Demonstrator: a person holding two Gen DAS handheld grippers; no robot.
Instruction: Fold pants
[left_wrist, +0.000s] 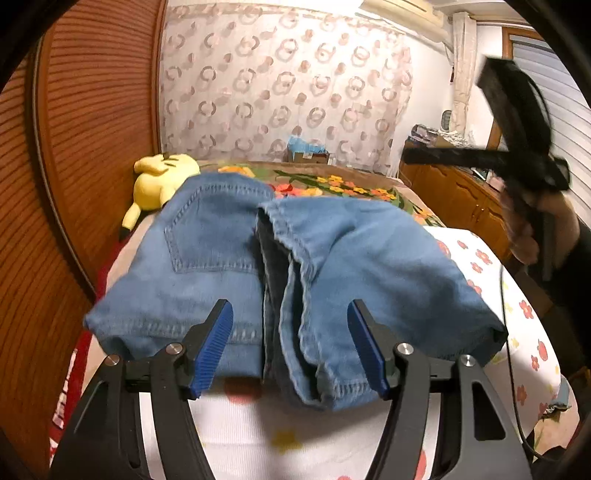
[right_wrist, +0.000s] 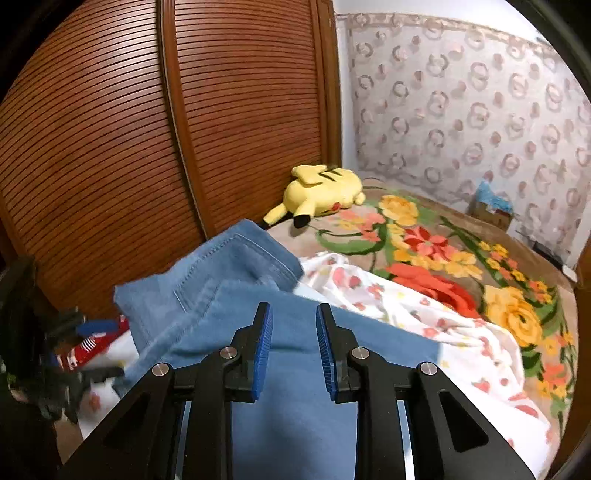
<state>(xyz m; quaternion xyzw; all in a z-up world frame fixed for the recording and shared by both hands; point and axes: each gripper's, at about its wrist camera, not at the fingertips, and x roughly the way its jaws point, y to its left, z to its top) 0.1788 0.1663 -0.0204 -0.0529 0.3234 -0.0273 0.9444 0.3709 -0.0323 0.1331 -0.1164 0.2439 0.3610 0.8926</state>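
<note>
The jeans (left_wrist: 221, 236) are matt blue denim with pale stitched seams. Under them lies a thin white cotton sheet (right_wrist: 461, 332) printed with flowers, over a fuzzy floral blanket (right_wrist: 424, 236). The yellow toy (right_wrist: 325, 188) is soft plush. The wardrobe doors (right_wrist: 240, 110) are ribbed, lightly glossy brown wood. The left gripper (left_wrist: 291, 347) has matt black plastic arms, ridged blue rubbery pads and shiny metal pins.

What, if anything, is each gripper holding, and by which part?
Nothing: both the left gripper and right gripper are open above the folded blue denim pants.
</note>
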